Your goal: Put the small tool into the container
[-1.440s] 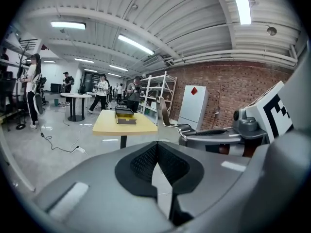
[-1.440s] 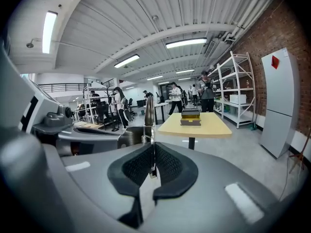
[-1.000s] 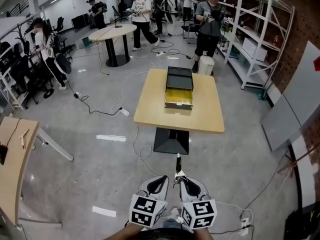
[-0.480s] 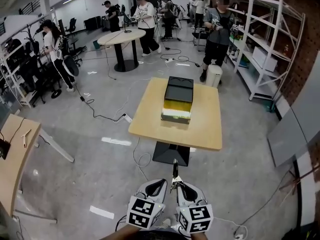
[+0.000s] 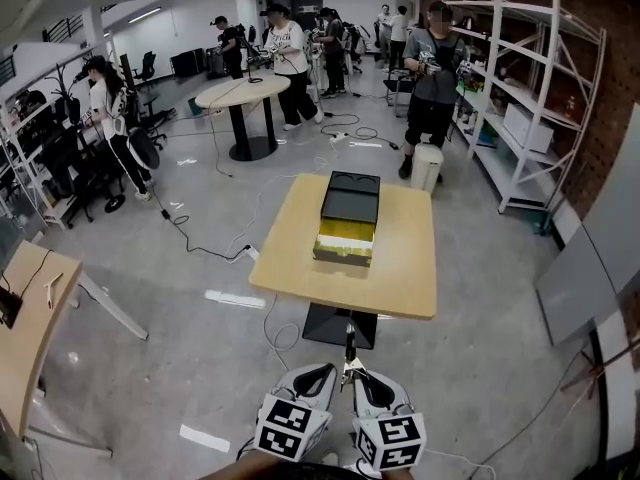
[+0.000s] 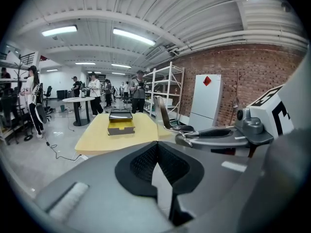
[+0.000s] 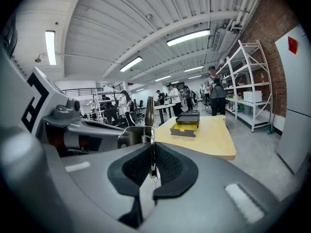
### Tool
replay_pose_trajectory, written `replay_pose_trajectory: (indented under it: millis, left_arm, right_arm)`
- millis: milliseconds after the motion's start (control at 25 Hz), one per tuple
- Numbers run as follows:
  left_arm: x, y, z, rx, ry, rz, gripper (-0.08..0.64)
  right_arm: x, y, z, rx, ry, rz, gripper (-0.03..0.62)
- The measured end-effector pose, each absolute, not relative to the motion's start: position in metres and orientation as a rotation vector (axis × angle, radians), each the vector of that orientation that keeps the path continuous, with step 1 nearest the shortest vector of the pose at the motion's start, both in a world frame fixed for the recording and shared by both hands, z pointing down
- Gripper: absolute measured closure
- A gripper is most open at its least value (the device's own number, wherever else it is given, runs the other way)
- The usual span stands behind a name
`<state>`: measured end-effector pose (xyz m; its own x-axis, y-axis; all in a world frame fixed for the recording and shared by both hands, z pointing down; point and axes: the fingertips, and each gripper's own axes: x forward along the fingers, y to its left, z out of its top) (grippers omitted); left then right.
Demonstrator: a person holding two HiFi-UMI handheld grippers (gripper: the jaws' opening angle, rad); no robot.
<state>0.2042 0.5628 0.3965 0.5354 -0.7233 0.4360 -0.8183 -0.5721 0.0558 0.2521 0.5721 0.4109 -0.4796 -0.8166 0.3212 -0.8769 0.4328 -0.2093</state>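
Clamping the small tool (image 7: 149, 110), right fingers (image 7: 172, 164) let it protrude forward; left fingers (image 6: 141, 164) closed.

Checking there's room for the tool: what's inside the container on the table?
The container shows a yellow lining at its open near end, nothing else discernible from here. The black section behind hides anything under it.

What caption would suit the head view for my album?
Right gripper holds a small tool, facing the container on the wooden table.
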Motion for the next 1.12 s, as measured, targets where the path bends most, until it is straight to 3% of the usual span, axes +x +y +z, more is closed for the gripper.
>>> replay_pose_trajectory:
  millis: [280, 560, 1120]
  left_arm:
    - [0.226, 0.507, 0.416, 2.557, -1.234, 0.539, 0.543]
    - [0.176, 0.362, 0.446, 2.567, -1.166, 0.51, 0.543]
    - [-0.024, 0.082, 0.453, 2.568, -1.075, 0.457, 0.543]
  right_arm:
    - [0.27, 0.522, 0.434, 1.535, -2.47, 0.537, 0.584]
    - [0.217, 0.38, 0.463, 1.587, -2.421, 0.537, 0.584]
    - [0.015, 0.103, 0.466, 1.634, -2.339, 0.538, 0.584]
